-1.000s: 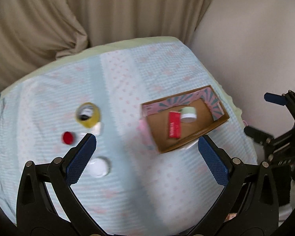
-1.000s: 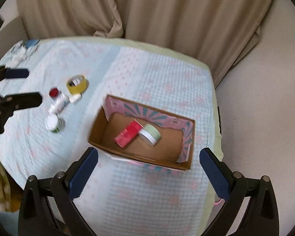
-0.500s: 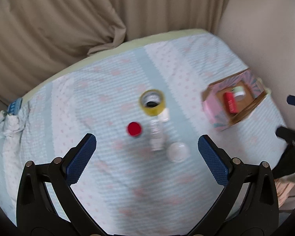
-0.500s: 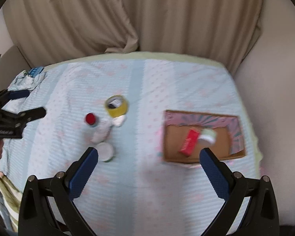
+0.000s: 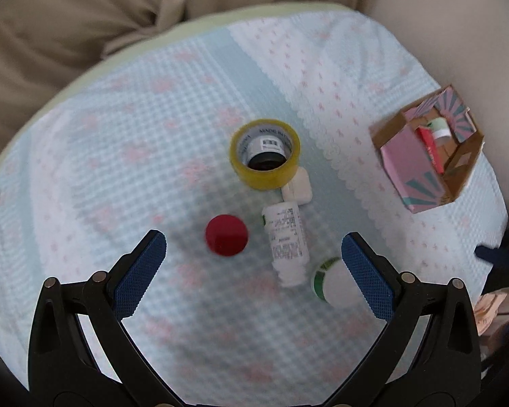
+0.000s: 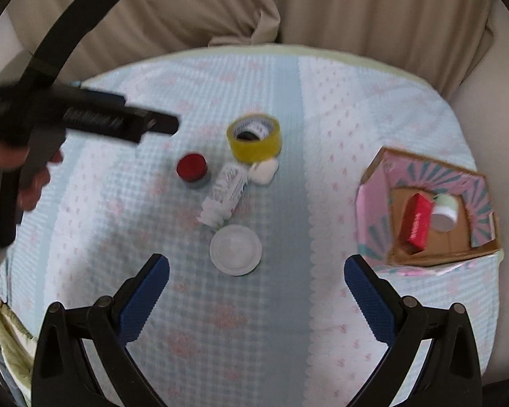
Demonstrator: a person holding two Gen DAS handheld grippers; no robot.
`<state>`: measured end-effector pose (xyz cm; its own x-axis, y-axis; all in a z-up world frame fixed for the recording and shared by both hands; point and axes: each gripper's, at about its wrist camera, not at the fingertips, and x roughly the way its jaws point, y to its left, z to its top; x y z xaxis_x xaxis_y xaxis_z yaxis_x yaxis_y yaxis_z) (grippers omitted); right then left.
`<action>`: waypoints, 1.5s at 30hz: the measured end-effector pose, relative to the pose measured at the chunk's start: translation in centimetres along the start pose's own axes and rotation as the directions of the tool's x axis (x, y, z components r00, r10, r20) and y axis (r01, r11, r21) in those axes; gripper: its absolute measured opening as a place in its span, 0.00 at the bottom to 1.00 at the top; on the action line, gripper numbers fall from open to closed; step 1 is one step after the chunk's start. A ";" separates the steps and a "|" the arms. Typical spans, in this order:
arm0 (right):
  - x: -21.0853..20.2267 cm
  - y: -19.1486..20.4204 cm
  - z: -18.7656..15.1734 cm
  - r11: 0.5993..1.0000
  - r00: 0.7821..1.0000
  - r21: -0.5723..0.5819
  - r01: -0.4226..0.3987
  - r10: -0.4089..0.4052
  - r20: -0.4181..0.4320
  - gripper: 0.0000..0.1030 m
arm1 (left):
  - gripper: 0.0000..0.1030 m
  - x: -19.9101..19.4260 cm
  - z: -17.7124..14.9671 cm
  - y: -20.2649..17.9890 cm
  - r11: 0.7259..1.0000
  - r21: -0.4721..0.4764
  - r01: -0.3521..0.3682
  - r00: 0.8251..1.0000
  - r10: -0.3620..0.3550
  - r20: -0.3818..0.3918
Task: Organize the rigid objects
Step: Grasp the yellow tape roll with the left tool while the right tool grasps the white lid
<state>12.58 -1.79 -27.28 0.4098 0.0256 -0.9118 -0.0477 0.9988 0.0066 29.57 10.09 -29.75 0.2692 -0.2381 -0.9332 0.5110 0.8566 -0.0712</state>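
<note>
A yellow tape roll (image 5: 265, 154) (image 6: 254, 142), a red-capped jar (image 5: 226, 239) (image 6: 191, 170), a white bottle lying flat (image 5: 286, 244) (image 6: 224, 196), a small white case (image 5: 298, 188) (image 6: 263, 171) and a white-lidded jar (image 5: 337, 285) (image 6: 236, 249) sit grouped on the pale blue cloth. A cardboard box (image 5: 400, 156) (image 6: 373, 200) at the right holds a red box (image 6: 415, 224) and a pale green jar (image 6: 444, 213). My left gripper (image 5: 254, 271) is open above the red-capped jar and bottle. My right gripper (image 6: 256, 291) is open just short of the white-lidded jar.
The cloth-covered table (image 6: 288, 322) ends at a rounded edge, with beige curtains (image 6: 322, 6) behind. The left gripper's body and a hand show at the left of the right wrist view (image 6: 85, 118). Folded cloth lies at the lower left (image 6: 3, 339).
Both grippers swung left from the box toward the loose objects and came lower and closer. Both stayed open. No object moved.
</note>
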 end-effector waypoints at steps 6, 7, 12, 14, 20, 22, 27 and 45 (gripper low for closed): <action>6.1 1.0 -0.9 1.000 0.997 0.001 0.003 -0.003 -0.074 1.00 | 1.00 7.9 3.0 0.0 0.998 0.023 0.050 0.994 -0.048 -0.098; 7.3 1.1 -0.9 1.000 0.996 0.000 -0.002 0.002 -0.093 1.00 | 1.00 9.0 3.3 0.0 0.998 0.029 0.051 0.993 -0.047 -0.111; 11.4 1.9 -0.8 0.999 0.989 -0.037 -0.016 0.011 -0.145 1.00 | 1.00 14.4 5.1 0.1 0.996 0.049 0.075 0.983 -0.065 -0.174; 12.7 2.2 -0.7 0.998 0.988 -0.062 -0.019 0.009 -0.157 1.00 | 1.00 16.0 5.7 0.1 0.995 0.054 0.081 0.979 -0.069 -0.193; 16.0 3.0 -0.5 0.994 0.979 -0.097 -0.051 0.031 -0.200 0.94 | 1.00 18.6 6.9 0.0 0.992 0.062 0.111 0.974 -0.096 -0.207; 16.7 3.2 -0.6 0.993 0.976 -0.103 -0.059 0.035 -0.214 0.91 | 1.00 19.1 7.1 -0.4 0.992 0.066 0.112 0.973 -0.096 -0.209; 17.9 3.5 -0.8 0.990 0.971 -0.130 -0.048 0.015 -0.240 0.77 | 0.98 19.5 8.1 -1.4 0.989 0.075 0.125 0.975 -0.108 -0.192; 17.0 1.9 -0.8 0.996 0.977 -0.082 -0.020 0.002 -0.212 0.64 | 0.94 16.0 7.8 -0.9 0.995 0.080 0.063 0.992 -0.054 -0.111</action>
<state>18.74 0.48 -43.14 0.2068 0.0179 -0.9782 -0.1306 0.9914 -0.0095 39.77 1.92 -41.87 0.1488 -0.2321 -0.9612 0.5908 0.8004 -0.1018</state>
